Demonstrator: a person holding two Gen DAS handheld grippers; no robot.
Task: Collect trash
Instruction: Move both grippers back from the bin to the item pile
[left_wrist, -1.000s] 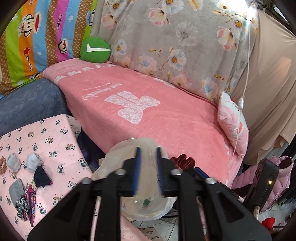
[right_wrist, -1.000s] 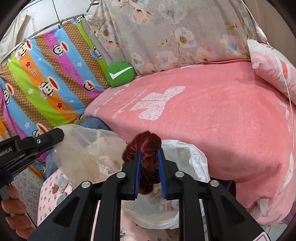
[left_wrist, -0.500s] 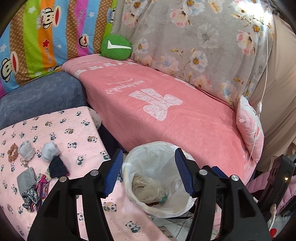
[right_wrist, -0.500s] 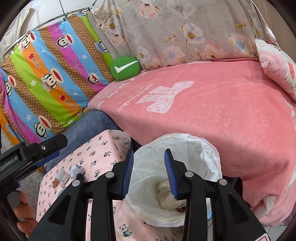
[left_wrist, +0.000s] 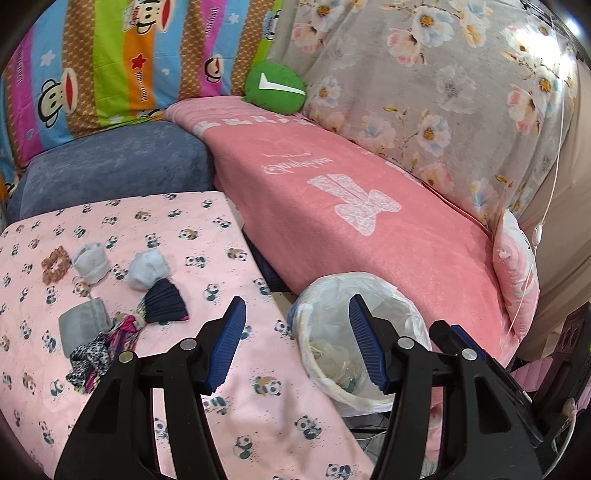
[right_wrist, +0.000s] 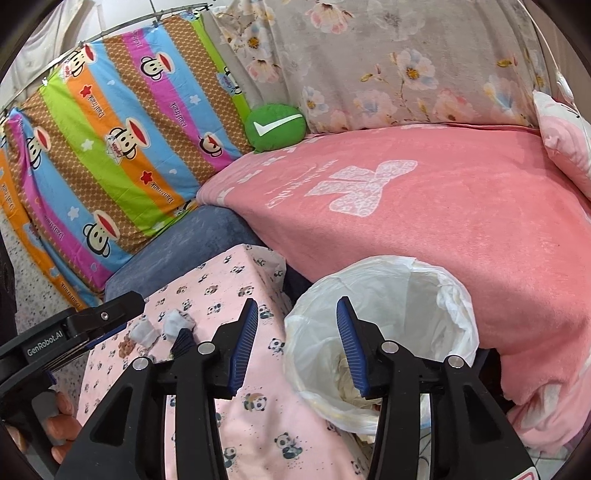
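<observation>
A bin lined with a white plastic bag stands on the floor between the panda-print table and the pink sofa; crumpled pale waste lies inside it. My left gripper hangs open above the table's right edge and the bin's left rim, nothing between its fingers. My right gripper is above the same bin; its jaws are opening and hold nothing. On the table lie two pale crumpled wads, a dark pleated piece, a grey piece, patterned scraps and a brown scrunchie.
A pink blanket covers the sofa behind the bin, with a green round cushion at the back and a pink pillow on the right. A blue-grey cushion sits behind the table. A hand shows at the lower left.
Left gripper let go of a clear plastic piece and right gripper let go of a dark red item over the bin; both opened. Both views swung left toward the table.
</observation>
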